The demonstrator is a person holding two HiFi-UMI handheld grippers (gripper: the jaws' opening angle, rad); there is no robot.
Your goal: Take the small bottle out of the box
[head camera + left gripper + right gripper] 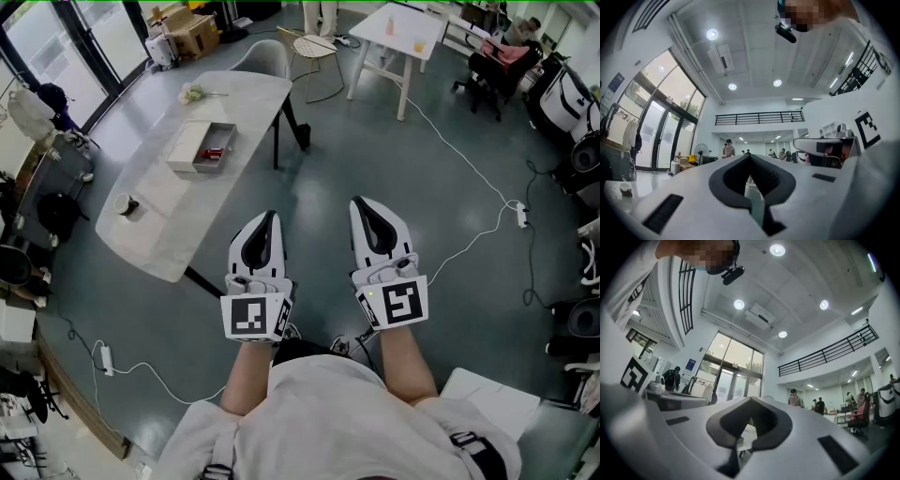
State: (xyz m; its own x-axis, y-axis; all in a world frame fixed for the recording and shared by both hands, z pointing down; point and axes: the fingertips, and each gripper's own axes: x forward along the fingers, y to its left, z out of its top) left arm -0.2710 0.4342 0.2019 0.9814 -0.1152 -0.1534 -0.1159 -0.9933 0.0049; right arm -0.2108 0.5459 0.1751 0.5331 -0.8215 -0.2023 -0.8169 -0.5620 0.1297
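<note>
An open white box (194, 146) lies on the long pale table (169, 234) at the upper left, far from both grippers. Something small and red (215, 153) shows inside it; whether it is the small bottle is too small to tell. My left gripper (268, 218) and right gripper (362, 203) are held side by side over the grey floor, to the right of the table, jaws together and nothing between them. In the left gripper view the left gripper (750, 157) points up into the room, as does the right gripper (751, 401) in the right gripper view.
A cup (127, 204) and a small bunch of flowers (193, 93) are also on the table. A chair (267, 54) stands at its far end. White cables (478, 234) run across the floor. A white desk (403, 33) and people are at the back right.
</note>
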